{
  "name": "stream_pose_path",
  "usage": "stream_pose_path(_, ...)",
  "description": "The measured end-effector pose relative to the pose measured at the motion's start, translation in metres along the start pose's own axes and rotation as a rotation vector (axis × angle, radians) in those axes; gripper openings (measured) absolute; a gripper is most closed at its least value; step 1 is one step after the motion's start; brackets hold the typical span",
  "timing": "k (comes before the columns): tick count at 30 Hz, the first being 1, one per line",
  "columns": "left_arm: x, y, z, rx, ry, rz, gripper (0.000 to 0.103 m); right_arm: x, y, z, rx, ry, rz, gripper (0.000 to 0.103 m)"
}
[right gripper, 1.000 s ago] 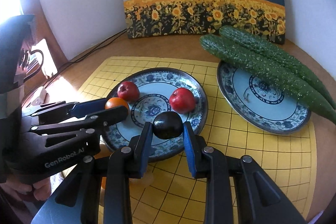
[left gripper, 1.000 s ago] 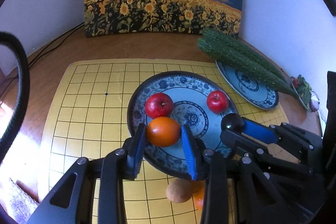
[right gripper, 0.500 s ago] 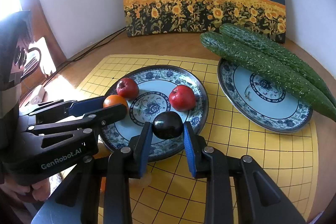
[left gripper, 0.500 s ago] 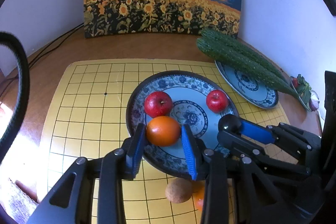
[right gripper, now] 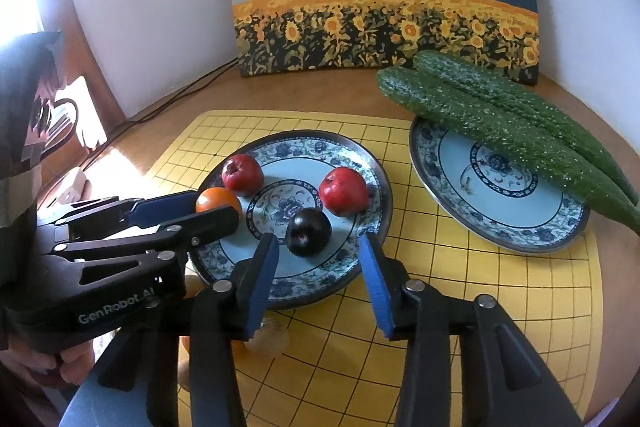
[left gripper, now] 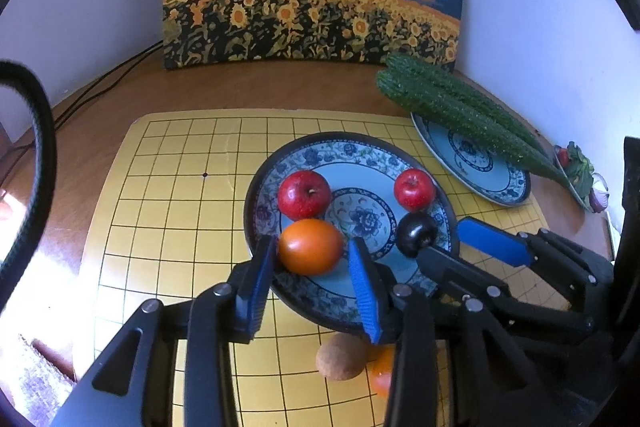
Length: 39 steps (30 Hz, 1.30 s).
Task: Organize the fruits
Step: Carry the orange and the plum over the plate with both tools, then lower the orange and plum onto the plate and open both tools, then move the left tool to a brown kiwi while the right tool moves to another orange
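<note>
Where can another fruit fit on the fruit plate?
The back of the fruit plate, behind the two red apples, is bare. The front is crowded by the orange, the dark plum and both tools.

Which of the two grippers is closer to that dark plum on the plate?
The right one. The right gripper is open with the dark plum sitting on the plate just ahead of its fingers. The left gripper is off to the plum's left, around the orange fruit.
</note>
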<state>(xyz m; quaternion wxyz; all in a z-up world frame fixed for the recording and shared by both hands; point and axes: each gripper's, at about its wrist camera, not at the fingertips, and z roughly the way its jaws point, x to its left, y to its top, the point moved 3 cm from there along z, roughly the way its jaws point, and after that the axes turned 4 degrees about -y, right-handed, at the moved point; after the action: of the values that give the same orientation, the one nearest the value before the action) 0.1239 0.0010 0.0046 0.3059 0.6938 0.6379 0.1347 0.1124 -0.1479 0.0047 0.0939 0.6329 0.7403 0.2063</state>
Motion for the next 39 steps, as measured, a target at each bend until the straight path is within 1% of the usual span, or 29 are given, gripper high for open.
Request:
stream_pose_path(1,0.000,0.000,-0.001,-0.001,-0.003,-0.001,0.043,-0.001,0.000,-0.001,0.000,0.000,0.006,0.048)
stream_pose_path(3,0.000,0.000,-0.003,-0.003,0.001,-0.003,0.050,-0.004,0.000,-0.002,0.000,0.002,0.022,0.049)
stream_pose_path(5,0.000,-0.001,-0.006,-0.006,0.012,-0.001,0.053,-0.005,-0.001,-0.004,-0.003,0.001,0.030,0.050)
stream_pose_path(10,0.001,-0.005,-0.012,-0.008,0.008,-0.013,0.053,-0.005,-0.004,-0.012,-0.008,0.001,0.029,0.052)
stream_pose_path(24,0.002,-0.022,-0.039,-0.021,0.011,-0.027,0.054,-0.002,-0.018,-0.039,-0.030,-0.015,0.039,0.053)
stream_pose_path(34,0.008,-0.038,-0.042,-0.004,0.017,-0.047,0.054,-0.001,-0.039,-0.047,-0.017,-0.029,0.049,0.053)
stream_pose_path(37,0.009,-0.041,-0.039,0.002,0.043,-0.041,0.054,-0.002,-0.043,-0.048,-0.018,-0.027,0.057,0.053)
stream_pose_path(39,0.010,-0.043,-0.037,0.005,0.032,-0.049,0.055,-0.003,-0.045,-0.048,-0.016,-0.029,0.064,0.053)
